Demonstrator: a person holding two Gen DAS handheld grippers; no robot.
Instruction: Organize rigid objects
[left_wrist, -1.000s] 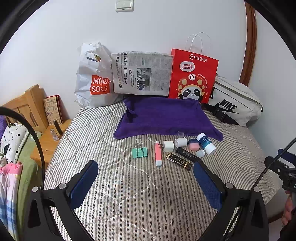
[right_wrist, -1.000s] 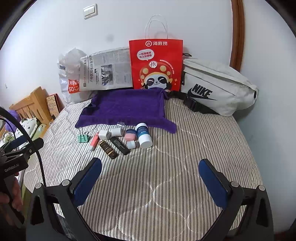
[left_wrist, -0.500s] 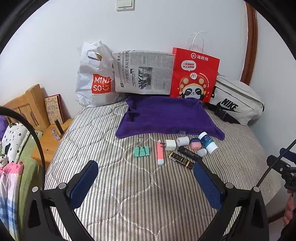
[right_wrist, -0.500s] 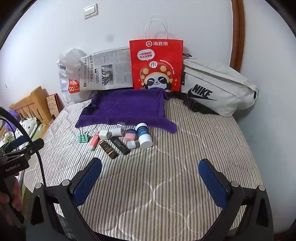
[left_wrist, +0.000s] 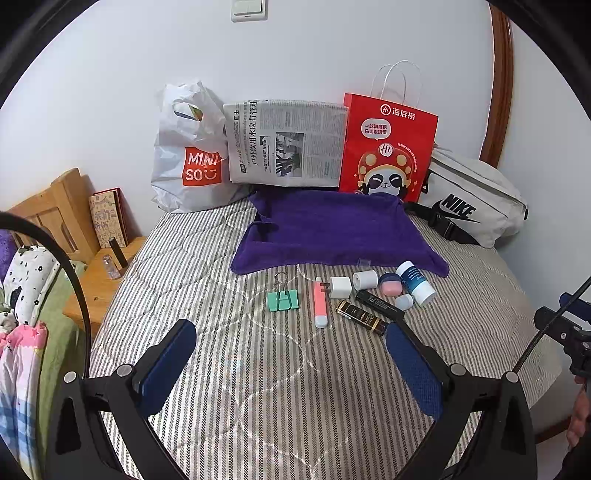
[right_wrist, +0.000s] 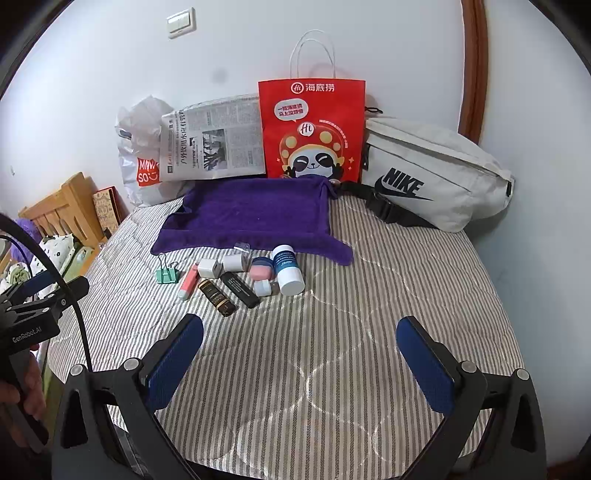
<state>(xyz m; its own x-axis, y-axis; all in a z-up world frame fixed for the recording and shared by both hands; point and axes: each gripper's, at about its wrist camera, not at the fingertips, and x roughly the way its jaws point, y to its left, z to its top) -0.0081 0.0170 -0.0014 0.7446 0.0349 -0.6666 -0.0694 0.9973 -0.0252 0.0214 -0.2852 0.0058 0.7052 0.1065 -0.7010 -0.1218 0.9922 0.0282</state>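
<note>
Several small rigid items lie in a row on the striped bed in front of a purple towel (left_wrist: 332, 232) (right_wrist: 251, 218): a green binder clip (left_wrist: 283, 299) (right_wrist: 167, 275), a pink tube (left_wrist: 320, 307) (right_wrist: 187, 281), a white charger cube (left_wrist: 340, 287) (right_wrist: 208, 267), a white roll (left_wrist: 365, 280), a pink-and-blue jar (left_wrist: 390, 284) (right_wrist: 261, 269), a blue-and-white bottle (left_wrist: 415, 282) (right_wrist: 288, 270), two dark sticks (left_wrist: 364, 316) (right_wrist: 239, 290) and a small white cap (right_wrist: 263, 287). My left gripper (left_wrist: 291, 365) is open, short of the row. My right gripper (right_wrist: 300, 360) is open too, nearer the bed's front.
Against the wall stand a white Miniso bag (left_wrist: 188, 155), a newspaper (left_wrist: 284, 144), a red panda paper bag (left_wrist: 388, 147) and a white Nike waist bag (left_wrist: 472, 206). A wooden nightstand (left_wrist: 107, 273) and headboard sit left of the bed. A hand shows at the frame edges.
The left gripper's view has shifted slightly, so the row of items sits a little higher and nearer the centre. The right gripper has barely moved. Both stay open.
</note>
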